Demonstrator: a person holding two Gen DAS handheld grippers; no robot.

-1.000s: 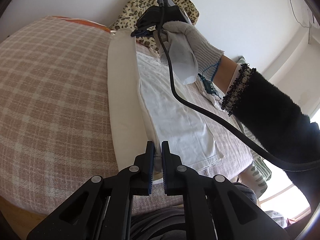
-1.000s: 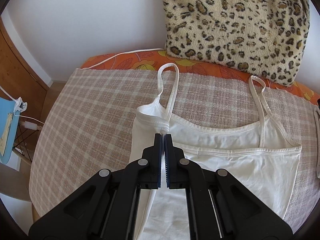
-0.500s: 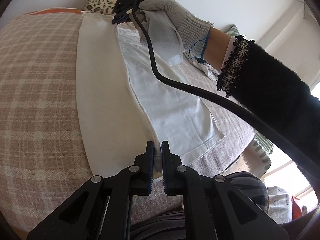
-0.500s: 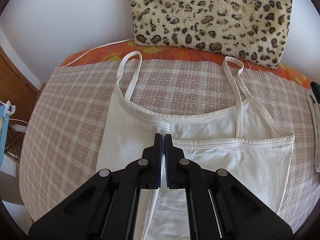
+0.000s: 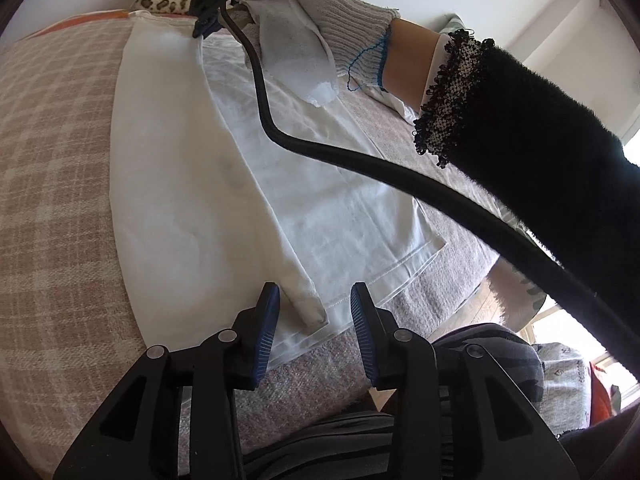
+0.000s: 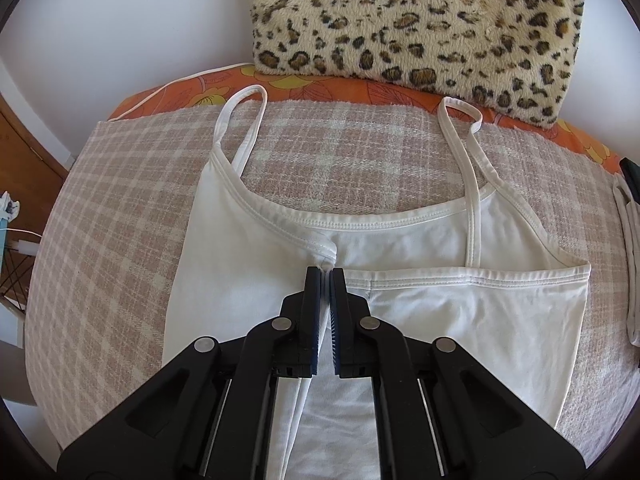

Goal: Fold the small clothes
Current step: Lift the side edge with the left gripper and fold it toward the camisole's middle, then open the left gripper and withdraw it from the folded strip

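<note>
Left claw [image 5: 315,309] opening over camisole [image 5: 192,184] corner.

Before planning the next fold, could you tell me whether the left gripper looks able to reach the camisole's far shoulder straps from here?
Probably not: the left gripper, jaws opening, sits at the camisole hem; the right hand blocks the way.

I count one white top [image 6: 420,320] with two straps [image 6: 240,128], one spotted pillow [image 6: 420,20], one checked blanket [image 6: 120,200], and two grippers [image 5: 314,312].
</note>
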